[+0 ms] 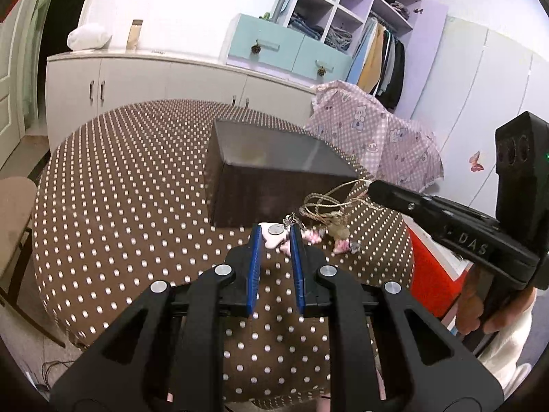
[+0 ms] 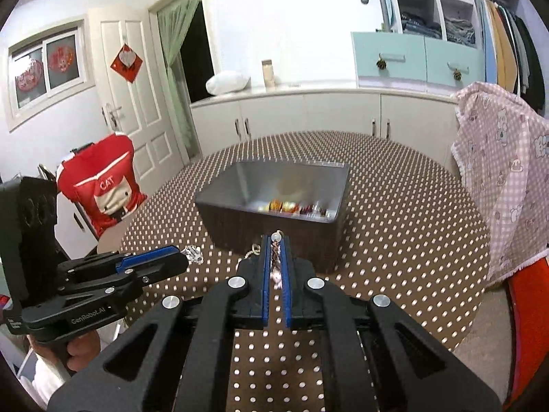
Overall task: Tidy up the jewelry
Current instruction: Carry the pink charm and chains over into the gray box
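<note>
With the right gripper [image 2: 274, 240] clamped on a dangling cord necklace [image 2: 275, 257] and the left gripper [image 1: 276, 231] narrowly pinching a silver charm [image 1: 275, 229], trailing loops beneath either jaws could snag the box [image 2: 338, 206] rim ahead.

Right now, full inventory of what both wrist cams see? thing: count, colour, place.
box: 1, dark, open top, mid-table; blurred colourful beads inside
cord necklace: 1, tan, looped beside the box, one end up in the right tool
charm pieces: several, pink, white and silver, on the cloth in front of the box
tablecloth: 1, brown with white dots, on the round table
pink cloth: 1, pink check, draped at the table's right
red cover: 1, red, on a chair at left
cabinets: white row, back wall
left tool: 1, black with blue pads, narrow gap, nothing clearly gripped
right tool: 1, black with blue pads, shut on the cord necklace
hand: 1, under the left tool
</note>
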{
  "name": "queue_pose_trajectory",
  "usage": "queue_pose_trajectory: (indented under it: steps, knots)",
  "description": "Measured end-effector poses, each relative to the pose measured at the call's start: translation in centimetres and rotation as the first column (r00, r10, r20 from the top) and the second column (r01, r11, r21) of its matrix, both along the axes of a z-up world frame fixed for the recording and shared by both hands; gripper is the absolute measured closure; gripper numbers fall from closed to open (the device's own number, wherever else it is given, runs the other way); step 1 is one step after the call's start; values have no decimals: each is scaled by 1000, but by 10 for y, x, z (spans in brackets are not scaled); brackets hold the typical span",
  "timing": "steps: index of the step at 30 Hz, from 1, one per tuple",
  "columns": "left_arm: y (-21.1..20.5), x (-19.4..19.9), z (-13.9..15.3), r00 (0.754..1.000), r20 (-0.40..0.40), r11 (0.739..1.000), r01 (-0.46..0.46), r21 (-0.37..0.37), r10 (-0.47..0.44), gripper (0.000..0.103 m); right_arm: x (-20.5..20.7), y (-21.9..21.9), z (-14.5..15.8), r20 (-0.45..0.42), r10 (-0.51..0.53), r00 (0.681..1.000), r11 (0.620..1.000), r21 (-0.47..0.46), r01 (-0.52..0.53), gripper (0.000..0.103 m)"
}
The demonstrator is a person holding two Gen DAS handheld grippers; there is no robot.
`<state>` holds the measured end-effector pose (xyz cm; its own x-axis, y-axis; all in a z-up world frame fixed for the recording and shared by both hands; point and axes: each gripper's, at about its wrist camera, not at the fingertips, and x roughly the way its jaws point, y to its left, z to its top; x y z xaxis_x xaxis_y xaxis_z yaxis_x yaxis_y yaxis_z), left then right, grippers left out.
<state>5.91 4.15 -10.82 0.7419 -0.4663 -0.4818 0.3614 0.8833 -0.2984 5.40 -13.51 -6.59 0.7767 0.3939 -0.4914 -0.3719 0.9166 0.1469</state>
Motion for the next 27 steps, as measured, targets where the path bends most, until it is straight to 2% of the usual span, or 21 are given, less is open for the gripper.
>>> queue_pose_trajectory:
  steps: [16, 27]
  knots:
    - [-10, 16, 37, 996, 88, 999, -12, 30, 9, 86, 4, -13, 38, 101, 12, 995, 999, 38, -16, 99]
    - [-21, 23, 52, 992, 124, 999, -1, 35, -3, 86, 12, -18, 54, 131, 10, 991, 998, 56, -17, 99]
